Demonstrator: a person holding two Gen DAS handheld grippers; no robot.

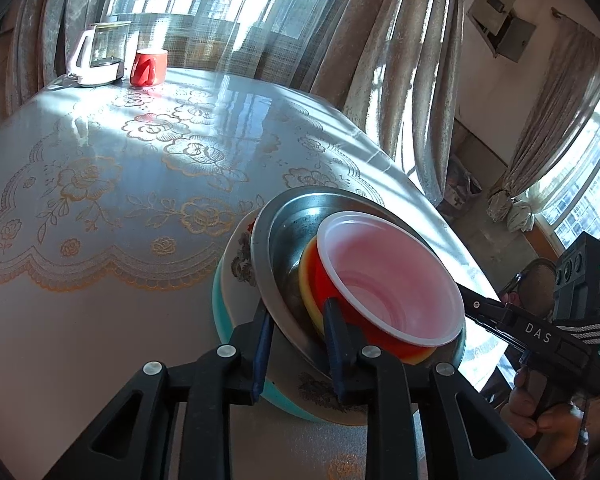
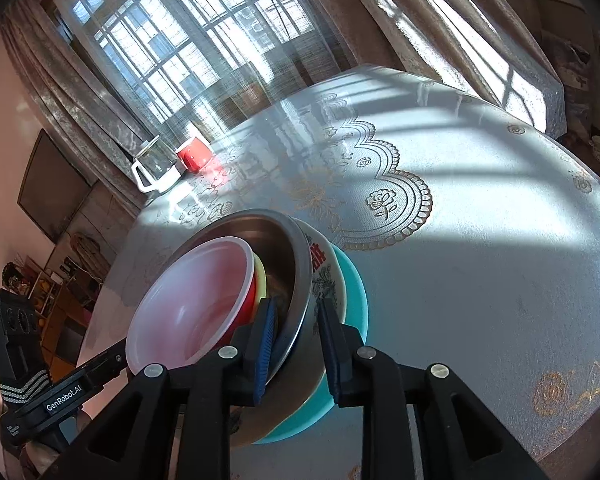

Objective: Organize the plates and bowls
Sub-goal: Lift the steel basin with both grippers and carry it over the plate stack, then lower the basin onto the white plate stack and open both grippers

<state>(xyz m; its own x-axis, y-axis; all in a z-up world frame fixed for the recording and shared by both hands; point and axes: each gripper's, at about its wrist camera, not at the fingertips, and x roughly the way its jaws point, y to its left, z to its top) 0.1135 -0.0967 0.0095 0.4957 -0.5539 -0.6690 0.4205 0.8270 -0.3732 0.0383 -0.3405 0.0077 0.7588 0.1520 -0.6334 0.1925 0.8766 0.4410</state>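
Dishes nested in one stack sit on a round table (image 1: 100, 288) covered with a glossy cloth printed in gold flowers, near its edge. At the bottom is a teal plate (image 2: 354, 292), on it a white flowered plate (image 1: 238, 258), then a steel bowl (image 1: 296, 232), a yellow dish (image 1: 306, 276) and, on top, a red plastic bowl (image 1: 384, 276) with a pale pink inside.

Two hand-held grippers flank the stack from opposite sides. The left gripper (image 1: 298, 348) has its blue-padded fingers set narrowly astride the stack's rim, one inside the steel bowl beside the red bowl, the other outside against the plates. The right gripper (image 2: 298, 344) mirrors it, narrowly spread over the steel bowl's rim and the flowered plate. Whether the pads press on either side cannot be told.

At the table's far side, by the curtained window, a glass kettle (image 1: 100, 56) with a white handle stands just beside a red mug (image 1: 148, 67). A person's hand (image 1: 540, 412) shows under the right gripper's handle.
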